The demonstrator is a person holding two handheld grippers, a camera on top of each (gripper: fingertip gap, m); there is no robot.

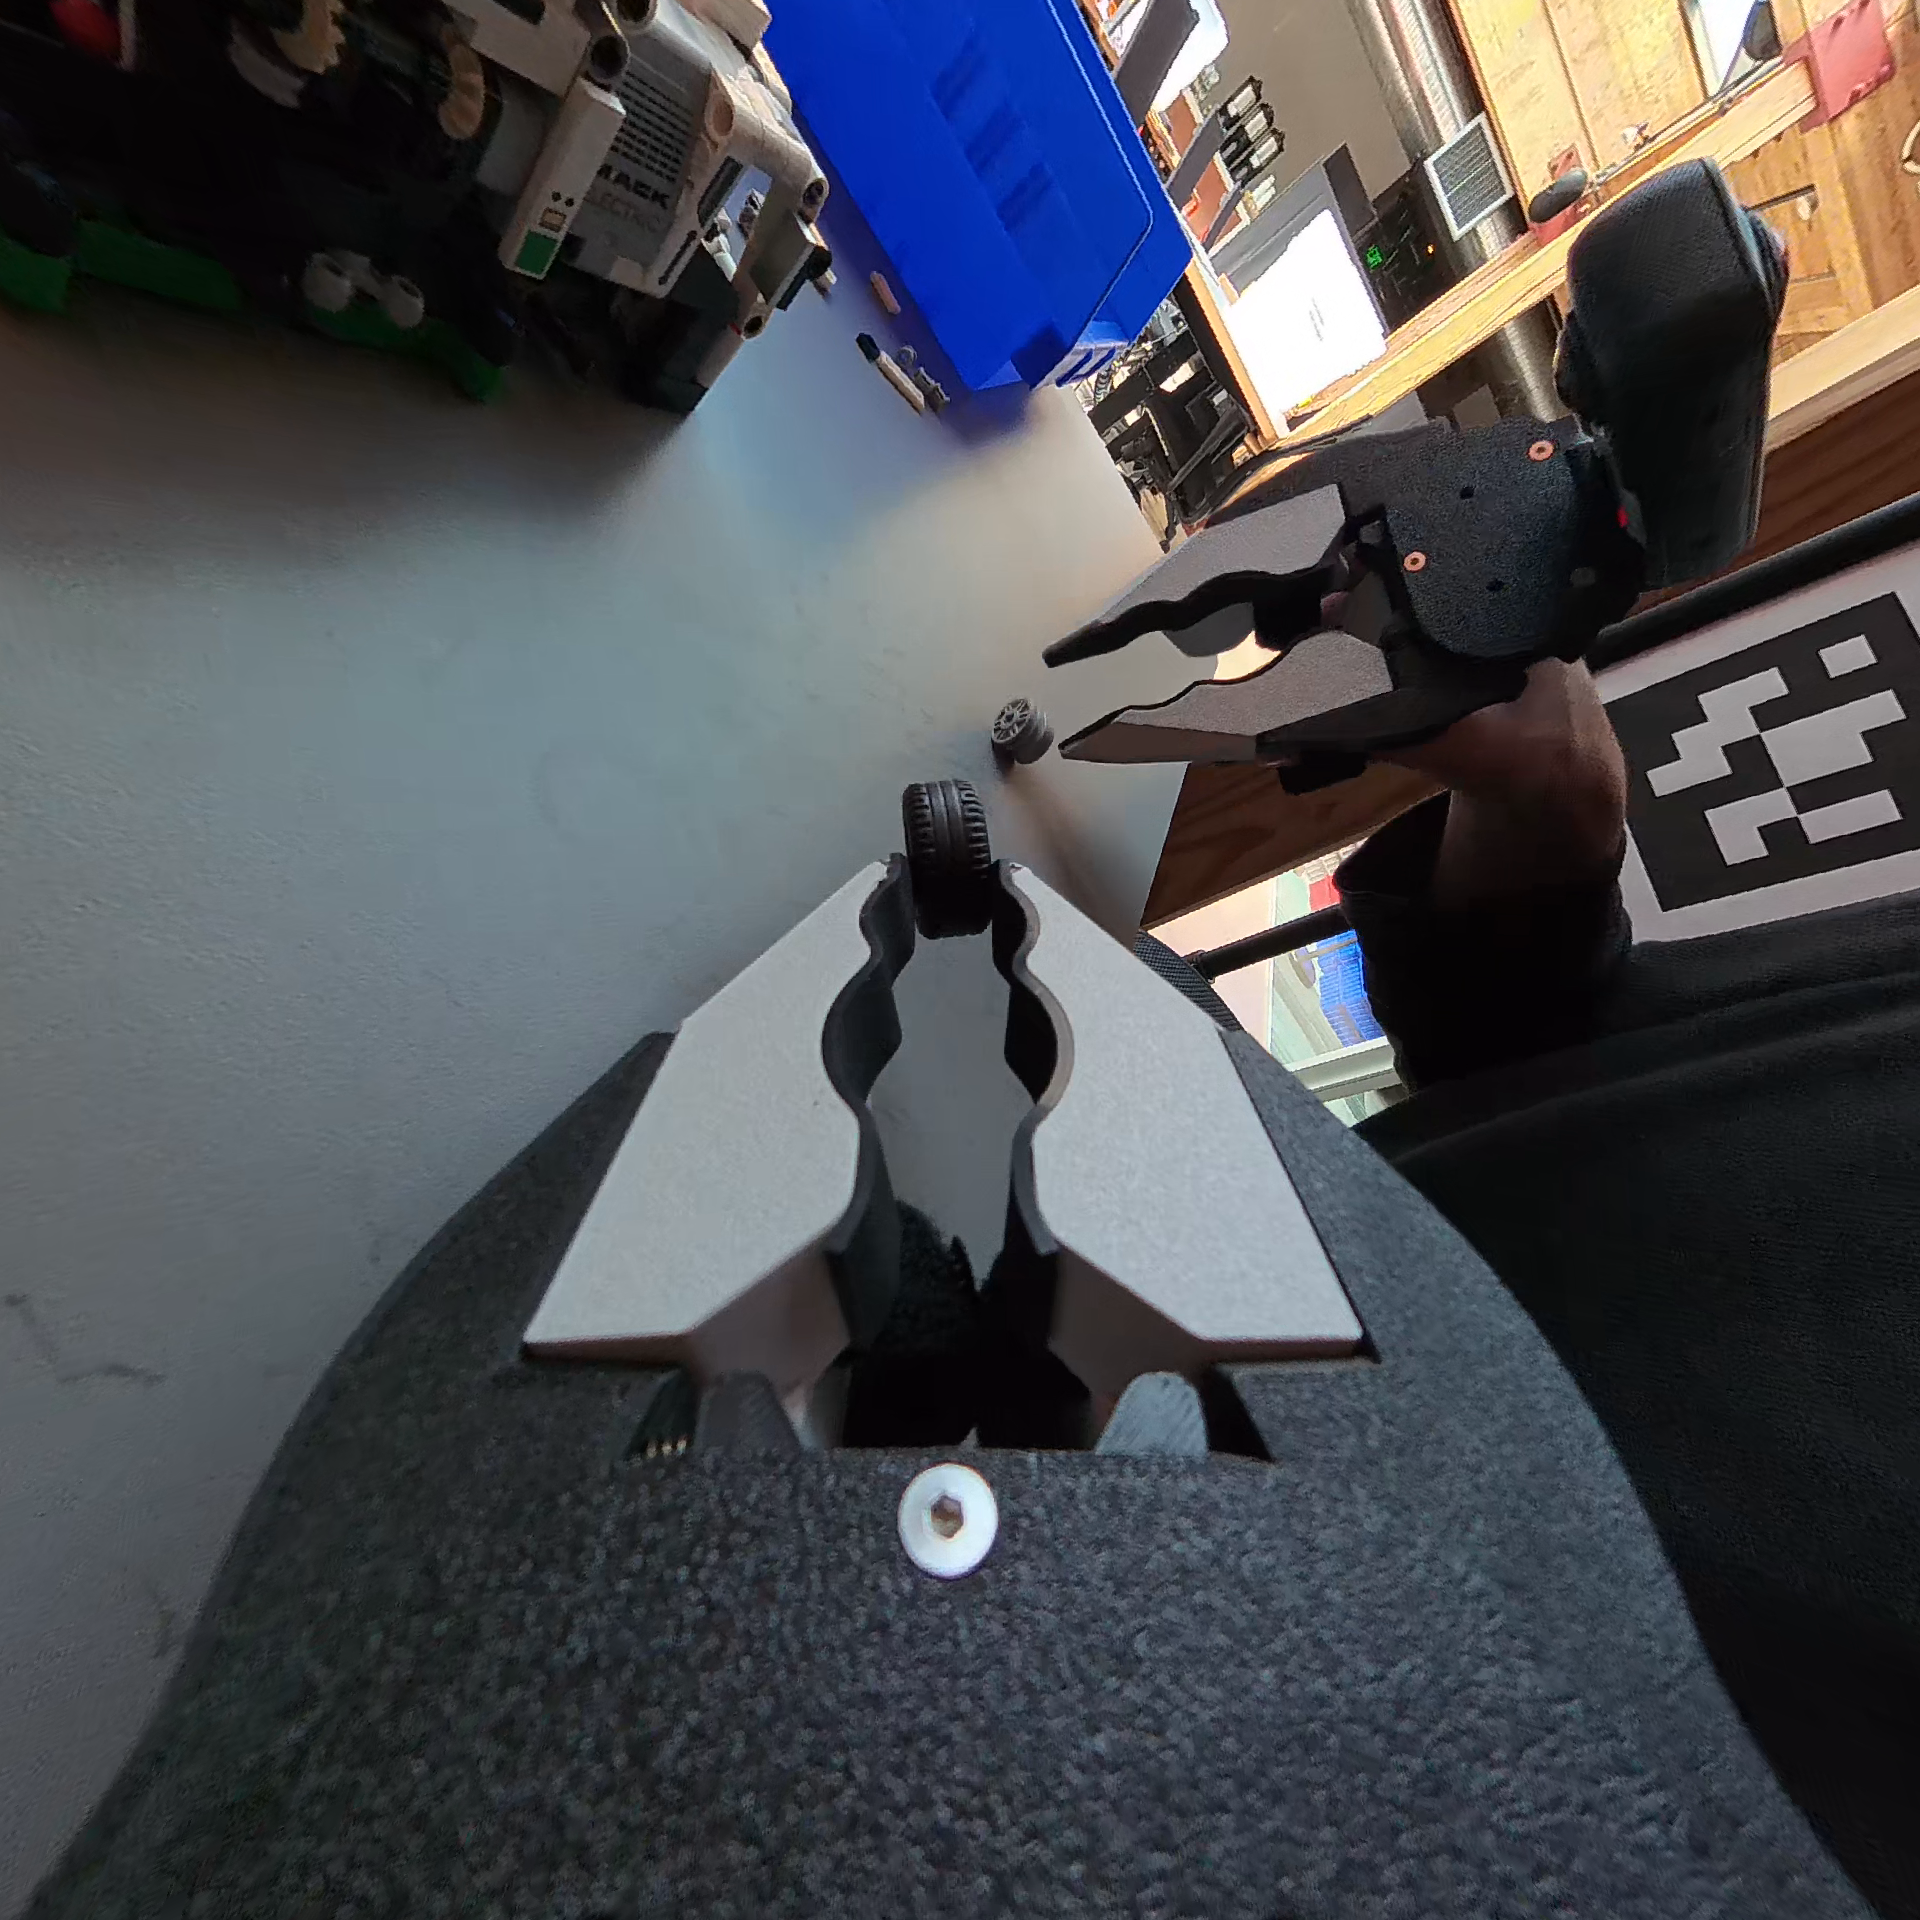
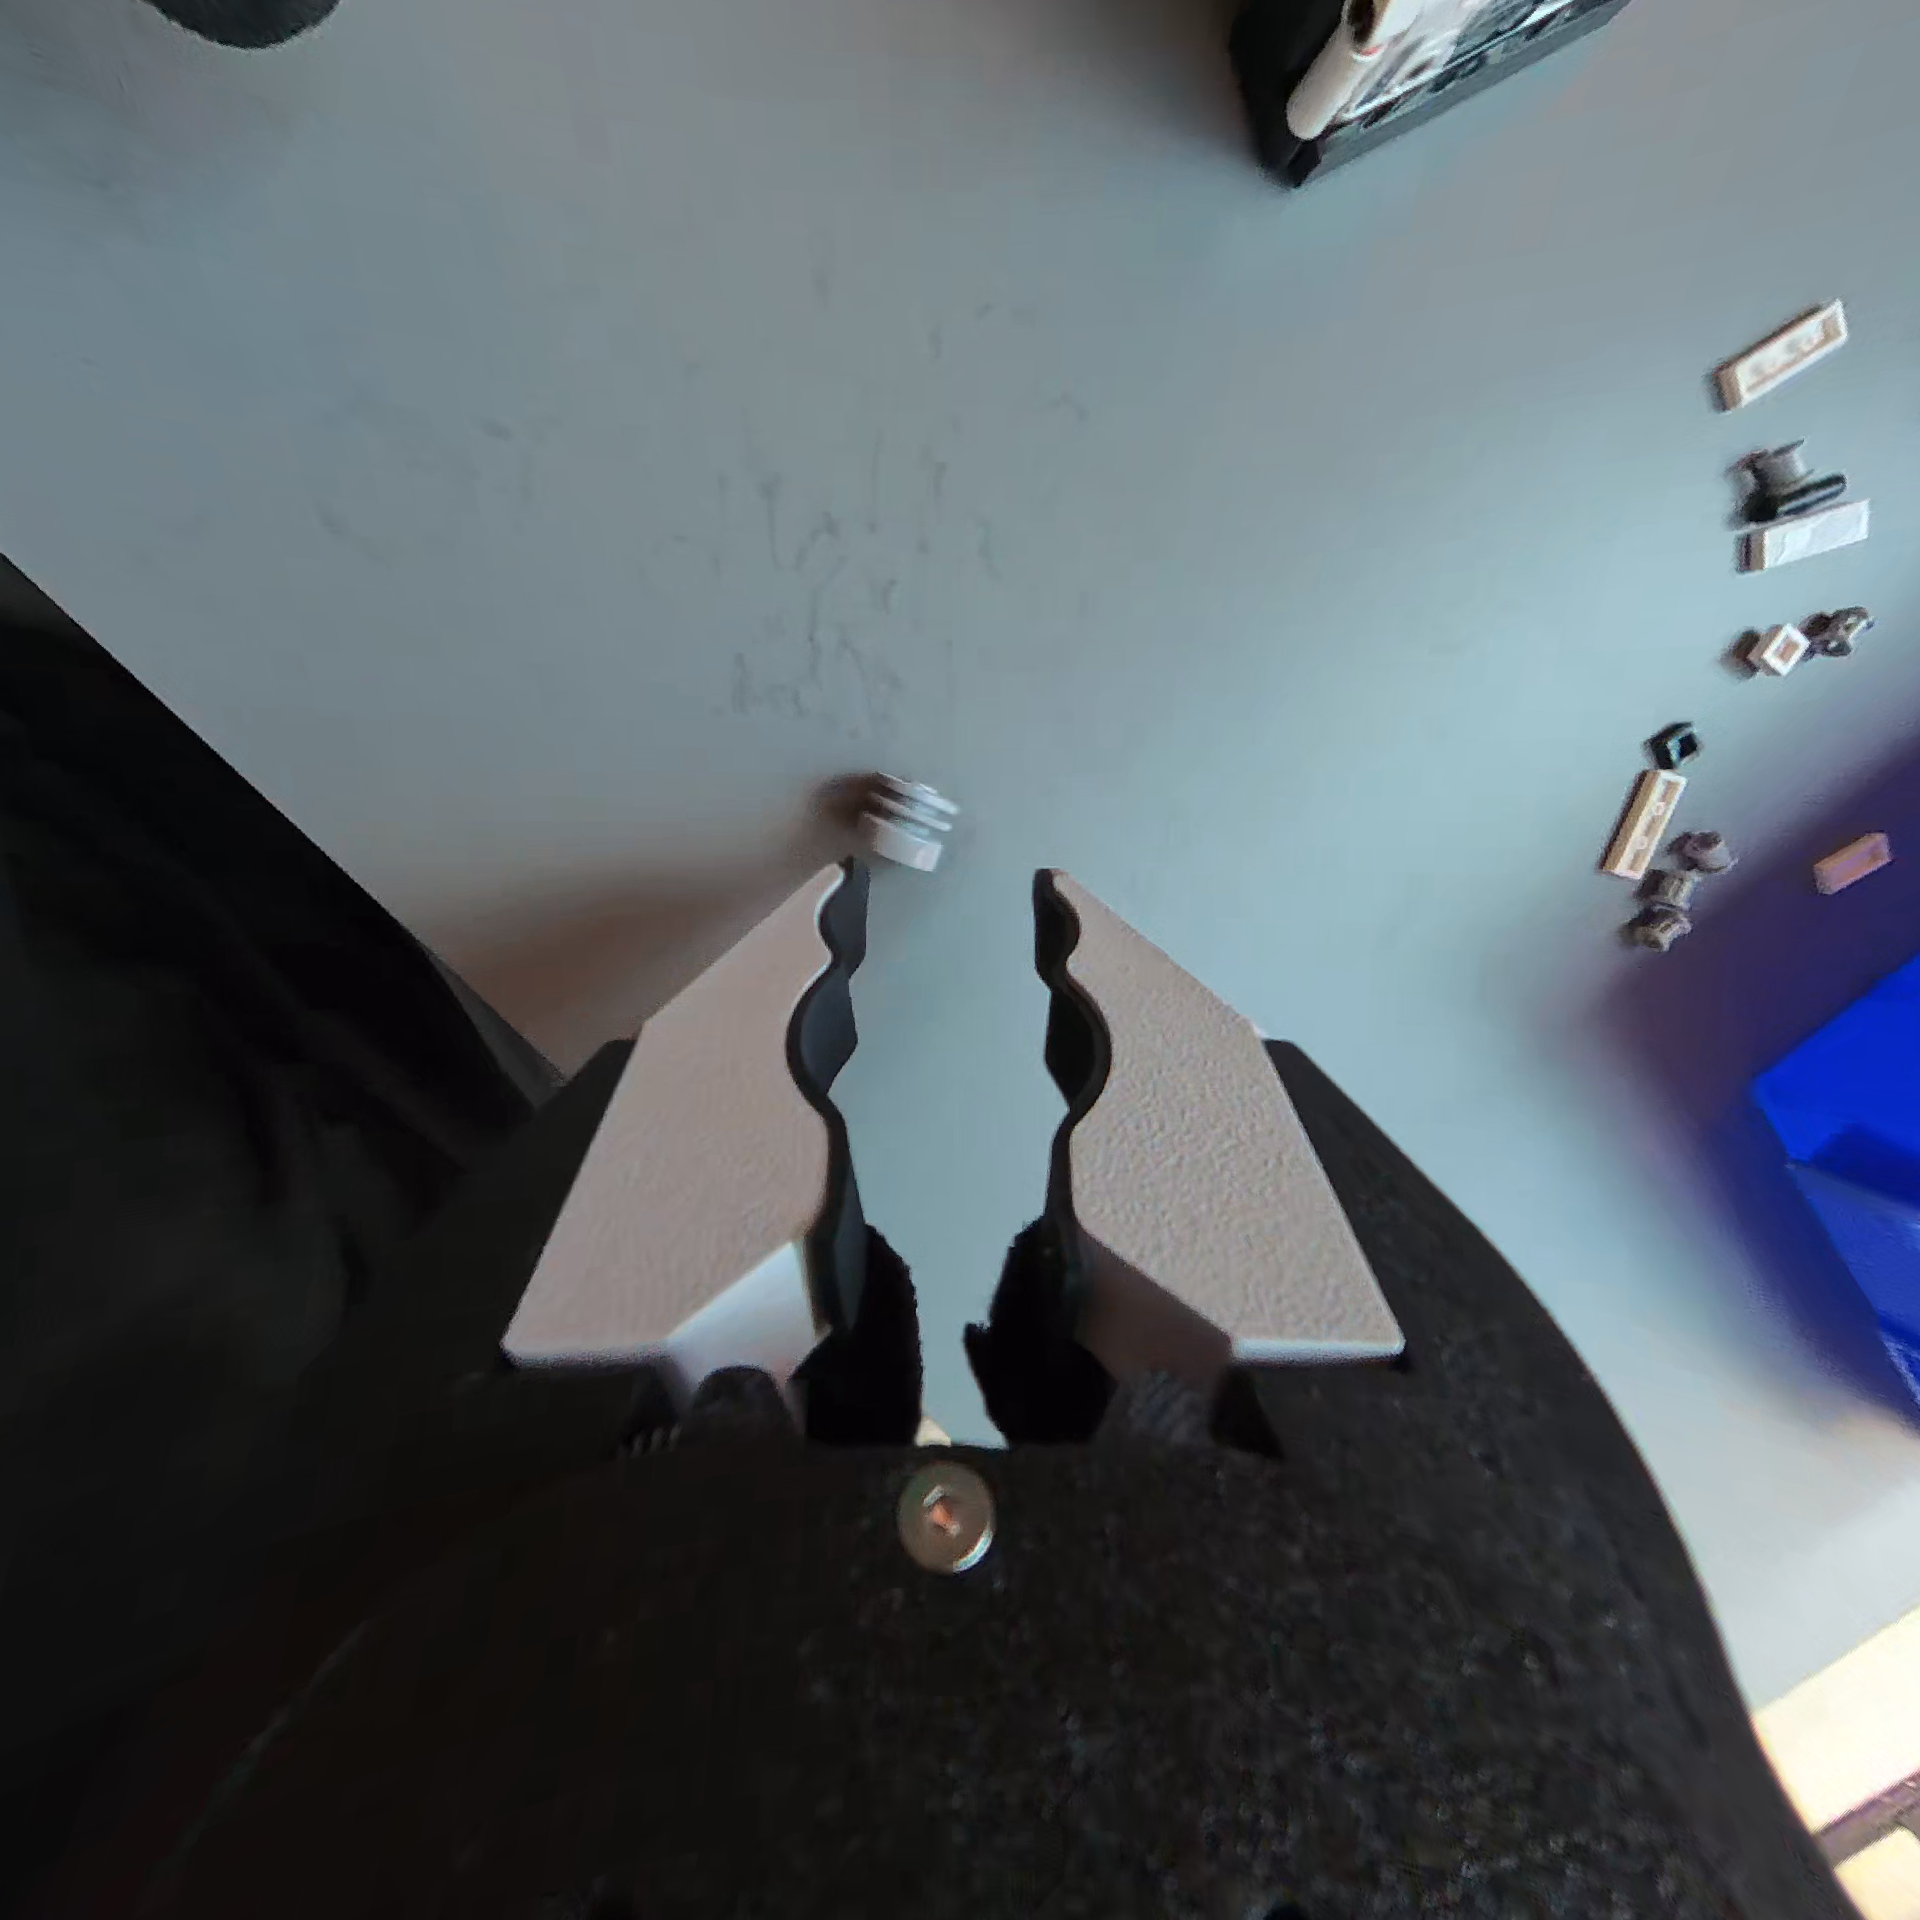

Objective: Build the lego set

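Note:
My left gripper (image 1: 948,871) is shut on a small black rubber tyre (image 1: 943,857), held upright between its fingertips just over the grey table (image 1: 364,727). A grey wheel hub (image 1: 1021,731) lies on the table near its edge. My right gripper (image 1: 1060,701) shows in the left wrist view, open, its tips right beside the hub. In the right wrist view the right gripper (image 2: 943,878) is open above the table, and the hub (image 2: 906,823) lies just ahead of its left fingertip, blurred. The partly built lego truck (image 1: 582,187) stands at the far left.
A blue bin (image 1: 997,177) stands beyond the truck, and it also shows in the right wrist view (image 2: 1849,1143). Several small loose lego parts (image 2: 1766,644) lie in a row at the right. A truck corner (image 2: 1382,73) is at the top. A person's dark sleeve (image 1: 1662,1143) is at the right. Spacing between my two grippers at the tips: around 15 cm.

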